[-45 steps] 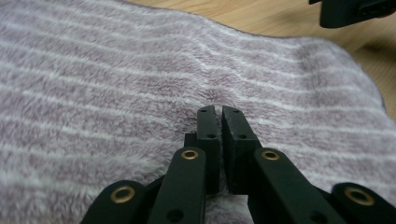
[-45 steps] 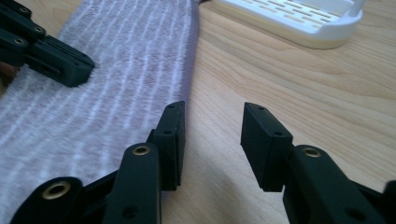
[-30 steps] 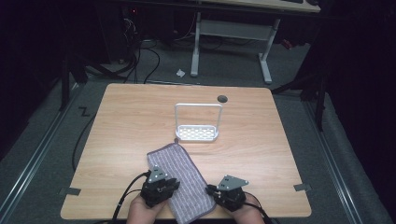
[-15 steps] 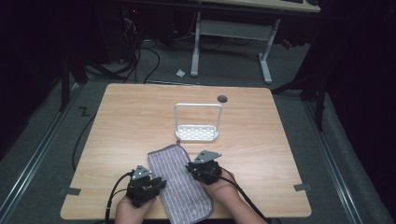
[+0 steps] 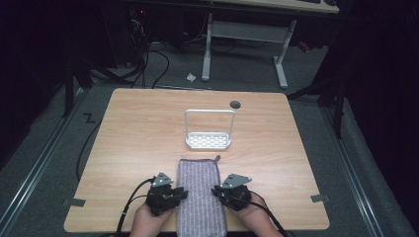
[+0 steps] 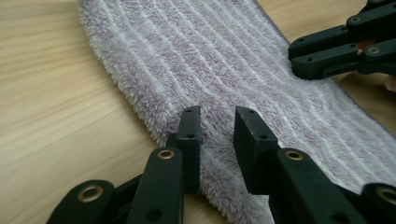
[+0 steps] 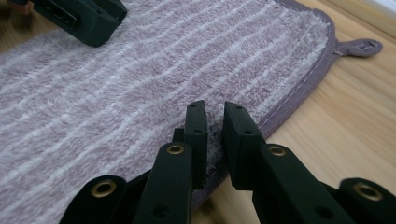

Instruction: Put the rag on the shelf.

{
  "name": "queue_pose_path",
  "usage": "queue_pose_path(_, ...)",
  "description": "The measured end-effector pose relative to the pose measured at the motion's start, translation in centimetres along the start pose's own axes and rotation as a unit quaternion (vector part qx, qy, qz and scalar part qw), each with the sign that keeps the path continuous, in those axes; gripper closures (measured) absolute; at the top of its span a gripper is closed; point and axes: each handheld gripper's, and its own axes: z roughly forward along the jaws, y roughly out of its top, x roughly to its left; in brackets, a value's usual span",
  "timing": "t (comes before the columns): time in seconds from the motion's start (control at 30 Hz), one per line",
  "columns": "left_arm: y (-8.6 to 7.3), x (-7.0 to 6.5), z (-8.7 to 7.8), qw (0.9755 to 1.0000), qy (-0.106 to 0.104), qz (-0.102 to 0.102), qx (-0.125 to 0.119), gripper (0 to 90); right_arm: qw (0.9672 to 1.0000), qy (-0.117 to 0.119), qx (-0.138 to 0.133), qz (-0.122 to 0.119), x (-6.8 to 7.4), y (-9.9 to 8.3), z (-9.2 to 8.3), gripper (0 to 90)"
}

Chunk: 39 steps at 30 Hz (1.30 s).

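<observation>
Wooden tabletop under dim light: I see a long purple striped towel (image 5: 201,193) lying flat at the near edge, its long axis running away from me, hanging loop at the far right corner toward a white rack (image 5: 208,140). My left gripper (image 6: 217,128) pinches the towel's left edge and my right gripper (image 7: 214,123) pinches its right edge, each with jaws nearly together on a fold of pile.

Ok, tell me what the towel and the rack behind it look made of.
Towel: soft fleecy fabric, likely microfibre or terry, with fuzzy mauve pile, pale stripes and a stitched hem. Rack: looks like white-coated metal or plastic, with a smooth thin frame and perforated base; which, the look leaves open.
</observation>
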Motion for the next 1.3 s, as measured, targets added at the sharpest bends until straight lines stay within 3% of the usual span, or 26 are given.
queue_pose_path(0.07,0.4,-0.7,0.8,0.9998,-0.012,0.013,0.005,71.9,0.9998,-0.005,-0.001,0.018,-1.0,-1.5,-1.5,79.3)
queue_pose_path(0.13,0.6,-1.1,1.4,0.9995,-0.028,0.011,0.003,71.9,0.9997,-0.007,0.002,0.024,-1.4,-2.2,-2.4,78.6)
queue_pose_path(0.23,0.6,-1.7,1.8,0.9987,-0.047,0.016,0.006,71.9,0.9996,-0.008,0.004,0.027,-1.5,-2.8,-3.1,78.4)
queue_pose_path(0.3,0.3,-2.2,1.8,0.9976,-0.061,0.03,0.012,71.6,0.9996,-0.007,0.002,0.029,-1.3,-3.4,-3.7,78.1)
queue_pose_path(0.37,0.0,-2.8,1.6,0.9967,-0.065,0.047,0.015,70.5,0.9992,-0.003,-0.004,0.039,-1.0,-4.2,-4.2,77.6)
queue_pose_path(0.43,-0.2,-3.1,1.3,0.9965,-0.065,0.05,0.013,66.9,0.9989,0.005,-0.007,0.047,-0.7,-4.6,-4.7,75.5)
queue_pose_path(0.53,0.0,-2.6,0.8,0.9978,-0.047,0.047,-0.005,61.8,0.9989,-0.002,-0.022,0.041,-0.4,-4.4,-5.1,73.4)
queue_pose_path(0.63,0.6,-1.4,0.4,0.9988,-0.019,0.028,-0.036,55.7,0.9973,-0.01,-0.047,0.055,-0.9,-4.1,-5.5,70.5)
queue_pose_path(0.73,1.4,-0.1,0.4,0.9985,0.015,0.02,-0.048,52.1,0.9963,-0.02,-0.047,0.069,-1.6,-4.3,-5.3,68.5)
queue_pose_path(0.87,2.5,0.7,1.3,0.9984,0.012,-0.003,-0.055,49.9,0.9954,-0.025,-0.046,0.08,-2.2,-4.4,-5.1,66.2)
queue_pose_path(1.03,4.4,0.3,3.9,0.9985,0.014,0.002,-0.053,46.8,0.9946,-0.029,-0.054,0.084,-2.4,-4.3,-5.0,64.2)
queue_pose_path(1.07,4.7,0.3,4.3,0.9979,0.031,-0.002,-0.057,47.4,0.9947,-0.031,-0.054,0.082,-2.3,-4.3,-5.0,64.1)
queue_pose_path(1.13,5.0,0.6,4.8,0.9977,0.039,-0.008,-0.055,51.0,0.994,-0.047,-0.055,0.082,-2.3,-4.4,-5.0,60.9)
queue_pose_path(1.2,5.1,0.8,5.3,0.9985,0.029,-0.013,-0.045,52.3,0.9926,-0.054,-0.063,0.089,-2.4,-4.3,-5.0,59.6)
queue_pose_path(1.3,5.0,0.5,5.7,0.9989,0.033,-0.002,-0.033,60.2,0.9912,-0.056,-0.065,0.101,-2.7,-4.0,-4.8,60.6)
